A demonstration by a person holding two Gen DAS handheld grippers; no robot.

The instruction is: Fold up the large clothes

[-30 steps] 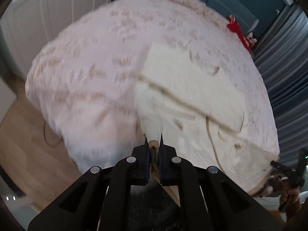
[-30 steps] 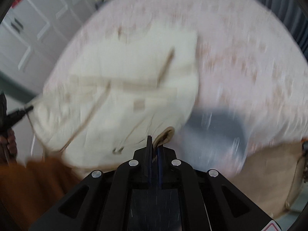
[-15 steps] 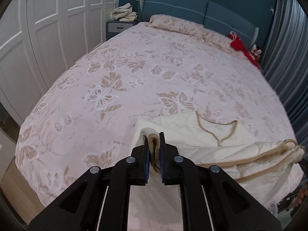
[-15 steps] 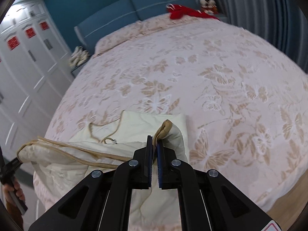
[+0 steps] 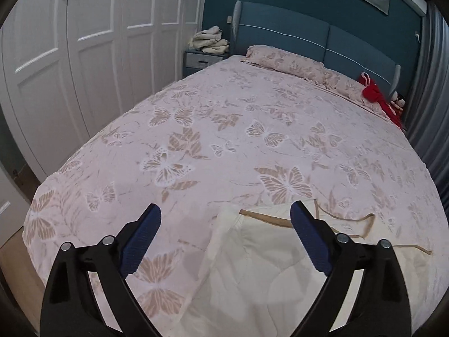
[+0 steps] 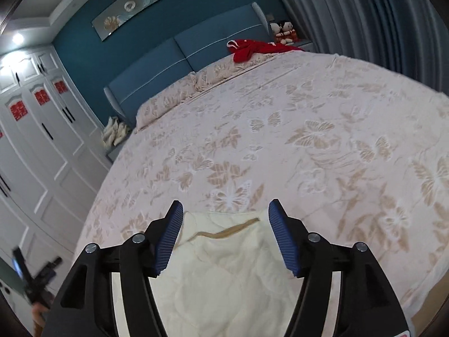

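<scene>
Our left gripper (image 5: 226, 216) and right gripper (image 6: 224, 212) both gape wide, holding nothing, above the cream quilted garment with tan trim (image 6: 224, 266) lying folded on the pink butterfly-print bedspread (image 5: 224, 140).

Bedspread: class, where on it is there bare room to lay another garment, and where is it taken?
Free: the wide butterfly bedspread between the pillows and the cream quilt. Taken: the foot edge under that quilt, and the headboard corner holding red clothing.
</scene>
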